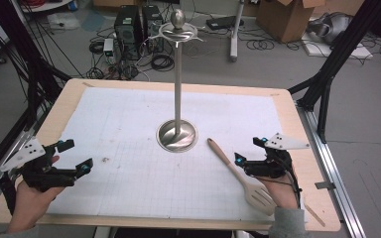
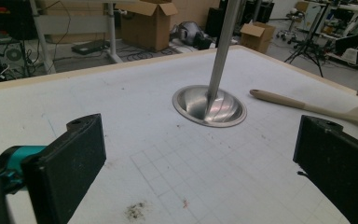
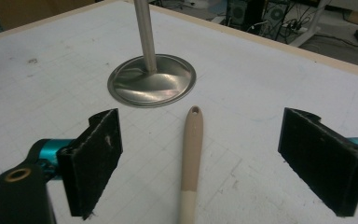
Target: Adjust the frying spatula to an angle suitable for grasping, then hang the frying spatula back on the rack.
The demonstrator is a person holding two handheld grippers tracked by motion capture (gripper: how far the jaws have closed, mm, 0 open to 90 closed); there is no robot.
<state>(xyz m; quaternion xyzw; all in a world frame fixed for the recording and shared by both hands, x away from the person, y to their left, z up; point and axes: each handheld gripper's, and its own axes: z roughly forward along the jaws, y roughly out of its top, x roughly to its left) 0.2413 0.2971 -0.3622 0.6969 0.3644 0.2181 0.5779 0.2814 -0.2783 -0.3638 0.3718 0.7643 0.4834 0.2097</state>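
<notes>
The long wooden slotted spatula with the pale beige handle (image 1: 238, 173) is lying flat on the white gridded surface (image 1: 129, 129), toward the near right, its handle tip with the small hanging hole pointing up-left at the round base of the tall brushed-metal utensil stand (image 1: 177, 135) and stopping just short of it, while its slotted blade is resting at the near edge beside the person's right hand. The right tongs (image 1: 252, 151) are hovering just over the middle of that handle with their black pads standing wide apart; in the right gripper view the handle (image 3: 190, 154) is running between the two pads (image 3: 95, 158) without either one pressing on it, so the spatula is released, not grasped. The left tongs (image 1: 78, 154) are sitting at the near left, well apart from the spatula, likewise spread open and holding nothing; in the left gripper view the stand's base (image 2: 209, 106) and the spatula handle (image 2: 279, 99) are lying beyond them. The ring of hooks at the top of the stand (image 1: 177, 32) is carrying nothing that I can make out. Judging from how things are lying, I am reading the work as hanging the spatula on the stand, and as barely begun: gripping the handle, lifting it up the pole and catching the hole on a hook are all still to be done.
</notes>
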